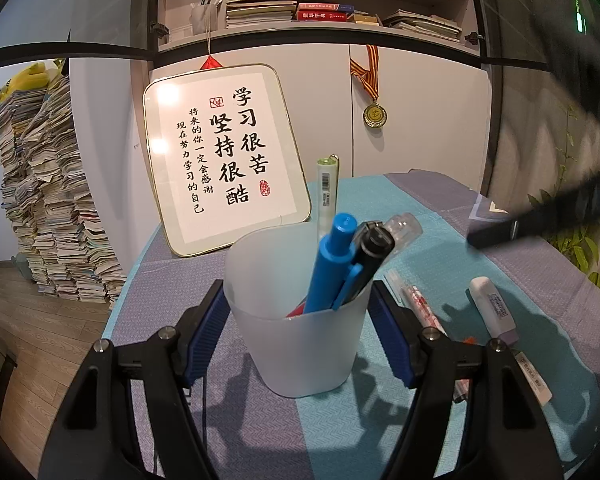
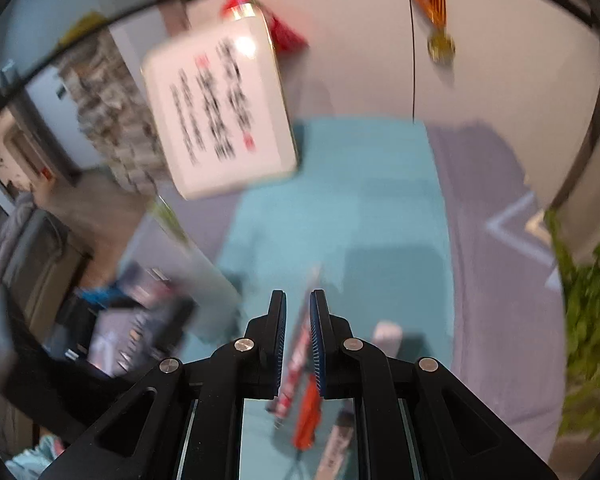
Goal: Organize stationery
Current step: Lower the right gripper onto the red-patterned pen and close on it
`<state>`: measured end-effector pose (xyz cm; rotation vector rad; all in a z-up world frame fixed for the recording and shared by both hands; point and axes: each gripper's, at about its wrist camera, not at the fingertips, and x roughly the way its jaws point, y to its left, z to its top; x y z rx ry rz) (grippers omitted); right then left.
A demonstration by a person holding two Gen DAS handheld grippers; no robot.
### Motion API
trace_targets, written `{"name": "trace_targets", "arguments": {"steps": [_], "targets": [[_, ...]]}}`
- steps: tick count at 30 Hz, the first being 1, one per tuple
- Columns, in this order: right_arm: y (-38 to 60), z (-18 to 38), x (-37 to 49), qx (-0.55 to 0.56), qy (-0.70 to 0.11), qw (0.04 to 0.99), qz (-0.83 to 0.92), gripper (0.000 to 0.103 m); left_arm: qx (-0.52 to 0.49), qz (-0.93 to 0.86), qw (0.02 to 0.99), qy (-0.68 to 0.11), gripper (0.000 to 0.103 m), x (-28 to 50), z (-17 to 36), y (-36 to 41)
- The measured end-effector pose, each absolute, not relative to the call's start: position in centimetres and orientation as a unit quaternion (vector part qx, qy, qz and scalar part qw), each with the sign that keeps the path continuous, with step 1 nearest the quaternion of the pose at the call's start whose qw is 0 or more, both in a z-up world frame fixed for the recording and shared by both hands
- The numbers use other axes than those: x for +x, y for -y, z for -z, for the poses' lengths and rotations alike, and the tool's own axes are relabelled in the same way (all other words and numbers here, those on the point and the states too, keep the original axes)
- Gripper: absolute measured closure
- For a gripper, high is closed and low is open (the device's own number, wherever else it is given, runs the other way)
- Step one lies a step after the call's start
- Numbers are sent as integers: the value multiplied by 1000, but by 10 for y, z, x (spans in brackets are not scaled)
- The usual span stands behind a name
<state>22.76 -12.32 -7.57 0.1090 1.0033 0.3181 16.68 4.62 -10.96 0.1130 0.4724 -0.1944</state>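
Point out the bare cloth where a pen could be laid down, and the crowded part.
Free: the cloth between the framed sign and the cup, and the far stretch toward the cabinet. Crowded: right of the cup, where loose pens and a white marker lie.

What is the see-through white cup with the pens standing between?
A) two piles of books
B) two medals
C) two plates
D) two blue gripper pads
D: in the left wrist view, the frosted cup of pens stands between the blue pads of the left gripper, one pad against each side.
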Motion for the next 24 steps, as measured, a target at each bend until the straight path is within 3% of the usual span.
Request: {"name": "trace_targets", "arguments": {"steps": [11, 24], "targets": [[100, 134, 240, 27, -545, 823, -155, 91, 56, 96, 966, -233, 33, 167, 110, -46], [100, 148, 238, -17, -549, 826, -124, 91, 56, 96, 966, -234, 33, 166, 109, -46]]}}
